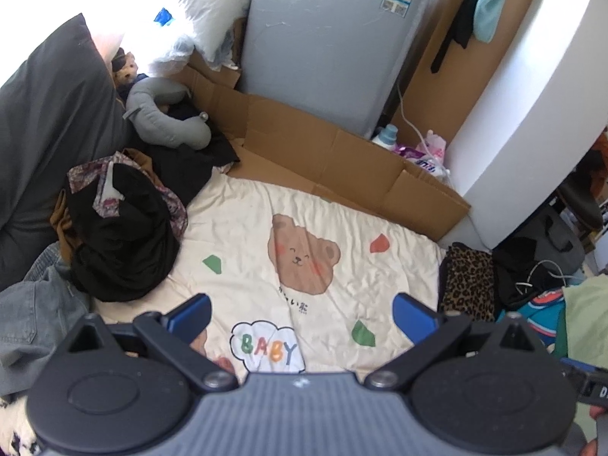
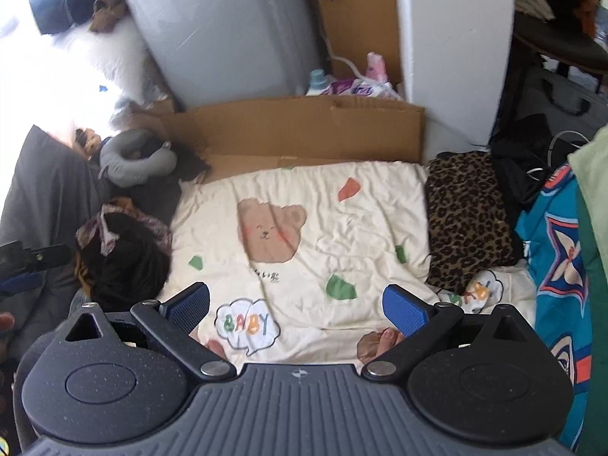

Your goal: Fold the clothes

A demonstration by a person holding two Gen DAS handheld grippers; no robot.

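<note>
Left gripper (image 1: 300, 313): fingers spread wide, holding nothing, above the blanket's near edge.
Right gripper (image 2: 295, 306): fingers spread wide, holding nothing.
Surface: cream bear-print blanket (image 1: 315, 228), bare in the middle.
Clothes: dark pile (image 1: 121, 235) at the blanket's left edge; folded leopard-print garment (image 2: 467, 220) at its right edge.
Far edge: cardboard (image 1: 342, 159), then a grey appliance (image 1: 323, 45).
Right view only: teal patterned fabric (image 2: 554, 243) beyond the leopard-print garment.

Neck pillow (image 1: 167, 114), cardboard (image 1: 323, 159), detergent btl (image 1: 385, 137).
</note>
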